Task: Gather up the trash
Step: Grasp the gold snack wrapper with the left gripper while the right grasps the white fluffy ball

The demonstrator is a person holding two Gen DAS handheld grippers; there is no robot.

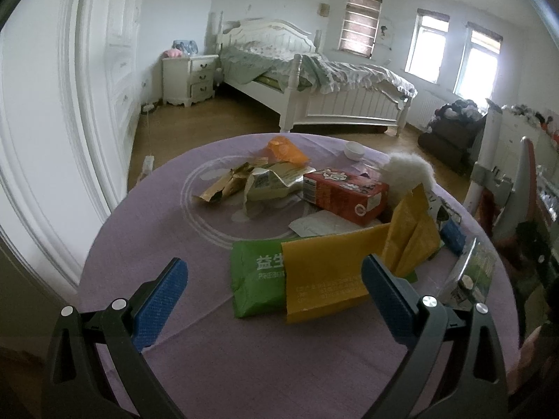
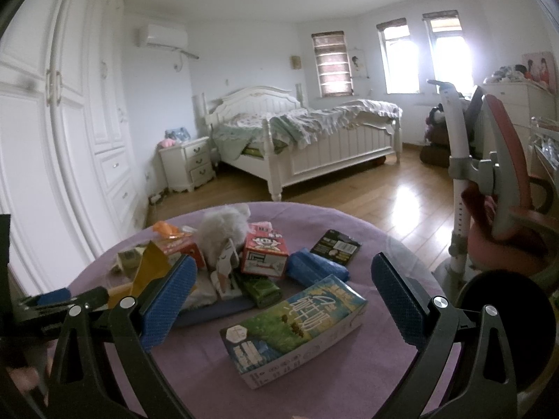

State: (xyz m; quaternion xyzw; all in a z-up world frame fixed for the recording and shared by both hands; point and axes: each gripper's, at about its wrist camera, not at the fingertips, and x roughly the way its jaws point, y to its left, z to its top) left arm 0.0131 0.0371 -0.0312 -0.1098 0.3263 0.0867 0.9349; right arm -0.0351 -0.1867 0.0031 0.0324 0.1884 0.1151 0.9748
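Both grippers hover wide open over the desk point(image 1: 146, 244): left gripper point(image 1: 274, 279) above a yellow packet point(image 1: 325, 276), right gripper point(image 2: 283, 279) above a milk carton point(image 2: 293, 328), fingers empty.

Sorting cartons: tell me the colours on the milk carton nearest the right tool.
Green and blue, white base; right wrist view. Milk carton.

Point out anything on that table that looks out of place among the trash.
The white fluffy toy sits amid the cartons and wrappers; it looks like a plaything, not trash. The small white bowl at the far edge also seems no litter.
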